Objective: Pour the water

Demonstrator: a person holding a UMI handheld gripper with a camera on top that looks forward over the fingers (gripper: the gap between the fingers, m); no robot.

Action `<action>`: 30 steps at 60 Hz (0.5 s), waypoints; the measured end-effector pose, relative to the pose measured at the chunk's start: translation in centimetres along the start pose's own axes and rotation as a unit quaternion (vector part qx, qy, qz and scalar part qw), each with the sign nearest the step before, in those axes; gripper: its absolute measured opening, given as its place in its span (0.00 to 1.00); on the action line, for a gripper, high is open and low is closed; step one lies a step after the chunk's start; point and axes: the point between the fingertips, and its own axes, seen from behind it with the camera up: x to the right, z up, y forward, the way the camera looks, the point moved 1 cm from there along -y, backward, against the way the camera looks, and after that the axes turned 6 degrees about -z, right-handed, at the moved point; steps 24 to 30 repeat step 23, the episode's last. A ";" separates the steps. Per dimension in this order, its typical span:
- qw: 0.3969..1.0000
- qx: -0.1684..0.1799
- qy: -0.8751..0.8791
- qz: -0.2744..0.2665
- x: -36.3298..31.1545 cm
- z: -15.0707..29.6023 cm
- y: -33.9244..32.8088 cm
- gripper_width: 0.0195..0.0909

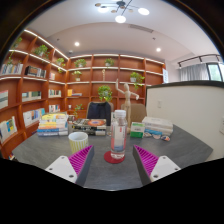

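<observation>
Gripper view: fwd along both fingers, over a grey table point(110, 170).
Gripper point(111, 160): fingers spread wide, holding nothing; magenta pads point(146, 160) on inner faces.
Bottle point(119, 135): clear plastic, upright on a round red coaster point(115, 157), just ahead of the fingers, centred btwn them, not touched.
Cup point(78, 142): pale yellow-green, ribbed, upright, just left of bottle, apart from it.
Table clutter: books/boxes point(52, 124) stacked far left, white packs point(157, 126) far right, behind bottle.
Bkgd: wooden shelving point(40, 85) w/ books and potted plants, ceiling lights point(120, 17), a person point(127, 98) standing near the shelves w/ arm raised.
</observation>
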 end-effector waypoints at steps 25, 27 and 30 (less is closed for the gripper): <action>0.999 0.028 0.015 0.007 -1.0 2.1 -2.6 0.90; 0.999 0.028 0.015 0.007 -1.0 2.1 -2.6 0.90; 0.999 0.028 0.015 0.007 -1.0 2.1 -2.6 0.90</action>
